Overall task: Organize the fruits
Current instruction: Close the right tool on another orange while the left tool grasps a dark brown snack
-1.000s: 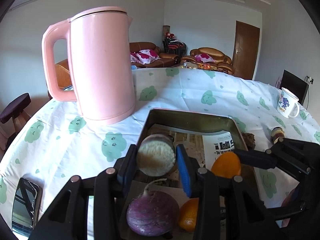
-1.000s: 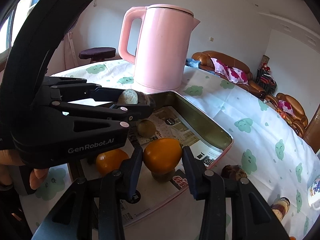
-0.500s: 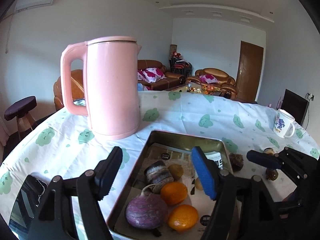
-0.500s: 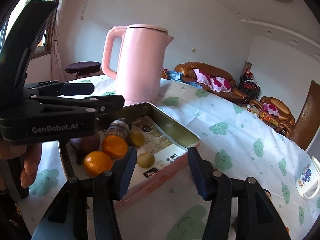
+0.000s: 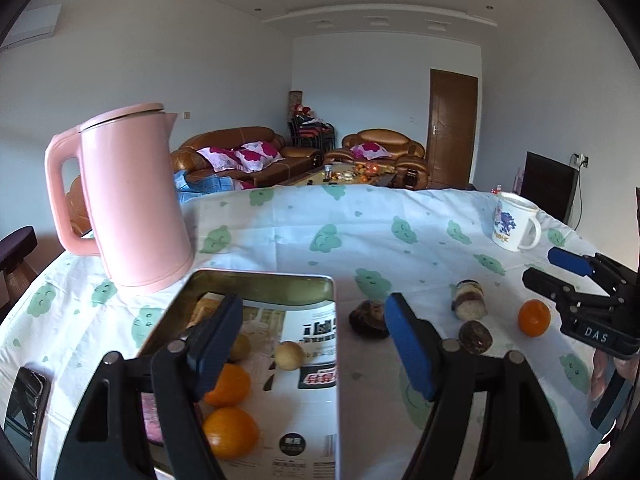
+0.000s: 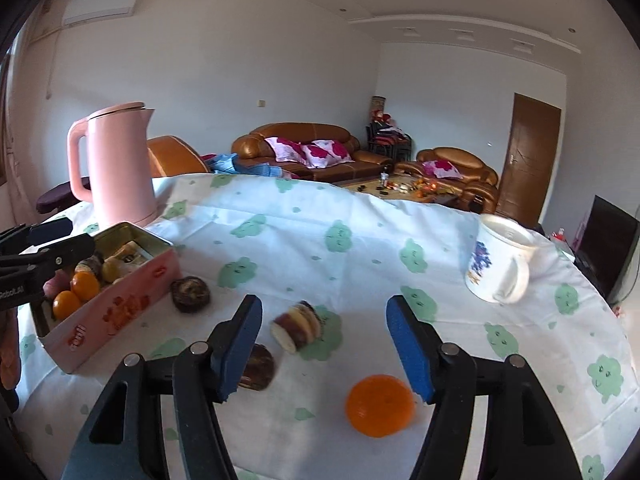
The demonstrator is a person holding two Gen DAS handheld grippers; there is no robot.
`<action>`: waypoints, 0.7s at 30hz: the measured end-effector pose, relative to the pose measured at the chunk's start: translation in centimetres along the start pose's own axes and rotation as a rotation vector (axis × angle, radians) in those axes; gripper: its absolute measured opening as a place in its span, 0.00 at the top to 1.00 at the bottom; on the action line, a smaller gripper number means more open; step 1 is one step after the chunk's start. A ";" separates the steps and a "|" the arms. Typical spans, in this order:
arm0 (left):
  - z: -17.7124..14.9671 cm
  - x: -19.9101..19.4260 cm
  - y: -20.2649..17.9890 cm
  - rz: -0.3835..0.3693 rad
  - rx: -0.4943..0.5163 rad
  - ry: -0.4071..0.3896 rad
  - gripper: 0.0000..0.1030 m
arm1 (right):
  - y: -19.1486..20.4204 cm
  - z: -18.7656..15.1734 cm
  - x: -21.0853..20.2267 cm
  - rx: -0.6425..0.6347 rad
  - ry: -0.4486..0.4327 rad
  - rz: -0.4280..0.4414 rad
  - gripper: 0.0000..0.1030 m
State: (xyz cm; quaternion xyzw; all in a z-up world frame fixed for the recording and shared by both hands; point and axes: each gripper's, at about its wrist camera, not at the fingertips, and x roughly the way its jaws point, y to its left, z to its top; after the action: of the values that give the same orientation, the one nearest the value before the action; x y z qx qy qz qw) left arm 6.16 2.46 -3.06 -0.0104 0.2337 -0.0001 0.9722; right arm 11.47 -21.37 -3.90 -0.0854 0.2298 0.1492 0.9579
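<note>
My right gripper (image 6: pixel 324 344) jaws just widening, empty, over bare cloth beside the orange (image 6: pixel 379 405), left gripper (image 5: pixel 312 344) wide, empty, straddling the tin's right rim (image 5: pixel 335 320).

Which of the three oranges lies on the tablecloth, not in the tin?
The orange just ahead of the right gripper lies alone on the tablecloth. The other two oranges sit together inside the tin.

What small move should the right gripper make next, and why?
Probably lower the right gripper around the orange on the tablecloth: its jaws, which have just been opening, are empty, and the orange lies just below them, outside the tin.
</note>
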 end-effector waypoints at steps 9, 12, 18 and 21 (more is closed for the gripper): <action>-0.2 2.5 -5.5 -0.112 0.064 0.076 0.27 | -3.7 -1.7 0.7 0.078 0.083 -0.038 0.36; -0.4 3.5 -7.3 -0.134 0.091 0.101 0.27 | -4.5 -2.0 0.8 0.105 0.106 -0.026 0.36; -0.7 5.1 -11.2 -0.204 0.180 0.176 0.27 | -5.5 -2.7 2.1 0.142 0.193 0.004 0.36; -0.9 6.0 -12.4 -0.230 0.210 0.218 0.27 | -5.7 -3.0 2.4 0.150 0.216 0.027 0.36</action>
State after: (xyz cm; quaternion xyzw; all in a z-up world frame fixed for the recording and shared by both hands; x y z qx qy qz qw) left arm 11.19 -9.96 -6.34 0.0644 0.3339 -0.1365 0.9305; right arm 14.10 -26.83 -7.16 -0.0262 0.3431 0.1345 0.9292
